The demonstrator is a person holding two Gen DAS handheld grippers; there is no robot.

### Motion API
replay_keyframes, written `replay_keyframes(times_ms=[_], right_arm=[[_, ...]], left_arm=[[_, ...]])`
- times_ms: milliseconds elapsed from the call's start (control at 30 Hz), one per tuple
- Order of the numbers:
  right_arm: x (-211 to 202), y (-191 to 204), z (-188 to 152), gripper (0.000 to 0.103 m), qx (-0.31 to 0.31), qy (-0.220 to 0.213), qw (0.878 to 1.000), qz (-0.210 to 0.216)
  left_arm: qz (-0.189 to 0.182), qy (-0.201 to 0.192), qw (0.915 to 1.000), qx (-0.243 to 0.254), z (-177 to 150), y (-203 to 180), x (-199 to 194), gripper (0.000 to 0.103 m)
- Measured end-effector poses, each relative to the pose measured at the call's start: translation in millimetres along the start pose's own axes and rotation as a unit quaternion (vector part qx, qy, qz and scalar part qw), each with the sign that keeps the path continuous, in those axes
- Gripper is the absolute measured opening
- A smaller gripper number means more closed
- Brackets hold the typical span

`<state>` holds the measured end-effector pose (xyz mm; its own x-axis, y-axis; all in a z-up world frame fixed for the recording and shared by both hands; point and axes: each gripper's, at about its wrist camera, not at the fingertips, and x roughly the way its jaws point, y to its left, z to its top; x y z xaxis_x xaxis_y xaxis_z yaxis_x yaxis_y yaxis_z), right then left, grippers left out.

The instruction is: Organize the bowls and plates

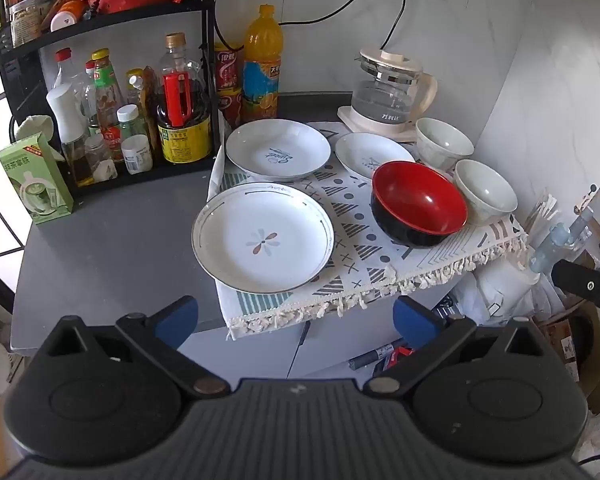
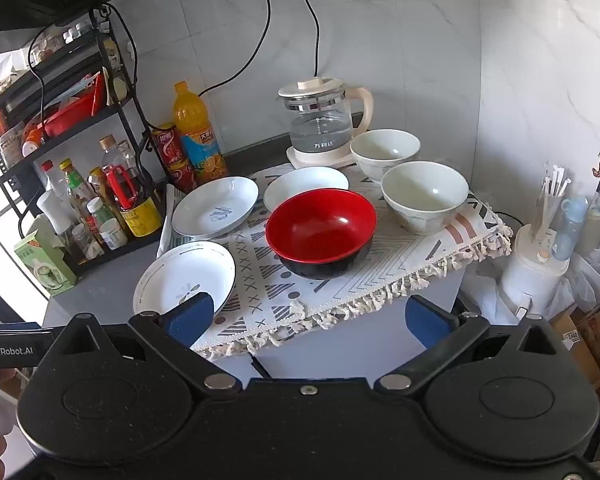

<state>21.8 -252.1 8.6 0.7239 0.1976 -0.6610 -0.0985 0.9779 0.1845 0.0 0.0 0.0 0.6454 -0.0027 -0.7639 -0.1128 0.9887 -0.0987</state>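
Observation:
Three white plates lie on a patterned cloth (image 1: 356, 236): a flower plate (image 1: 263, 237) (image 2: 184, 276) at the front left, a plate with blue script (image 1: 278, 149) (image 2: 215, 206) behind it, and a third plate (image 1: 364, 155) (image 2: 300, 184) partly hidden by a red and black bowl (image 1: 418, 204) (image 2: 321, 232). Two white bowls (image 1: 485, 192) (image 1: 443, 142) (image 2: 424, 196) (image 2: 384, 152) stand at the right. My left gripper (image 1: 296, 320) is open and empty, in front of the counter's edge. My right gripper (image 2: 310, 318) is open and empty, also short of the cloth's fringe.
A glass kettle (image 1: 390, 90) (image 2: 324, 122) stands at the back. A black rack with sauce bottles (image 1: 112, 112) (image 2: 100, 200), an orange drink bottle (image 1: 262, 60) (image 2: 196, 132), red cans (image 1: 228, 80) and a green box (image 1: 34, 182) fill the left. Clutter lies below right (image 2: 540, 256).

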Motion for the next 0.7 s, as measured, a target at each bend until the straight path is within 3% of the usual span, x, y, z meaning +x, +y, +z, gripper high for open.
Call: replay_keyframes(times_ms=[700], right_arm=[[6.1, -15.5, 2.3, 0.103, 0.004, 0.005, 1.0, -0.001]], left_arm=[[0.007, -0.002, 1.0, -0.004, 2.4, -8.6, 4.0, 0.103]])
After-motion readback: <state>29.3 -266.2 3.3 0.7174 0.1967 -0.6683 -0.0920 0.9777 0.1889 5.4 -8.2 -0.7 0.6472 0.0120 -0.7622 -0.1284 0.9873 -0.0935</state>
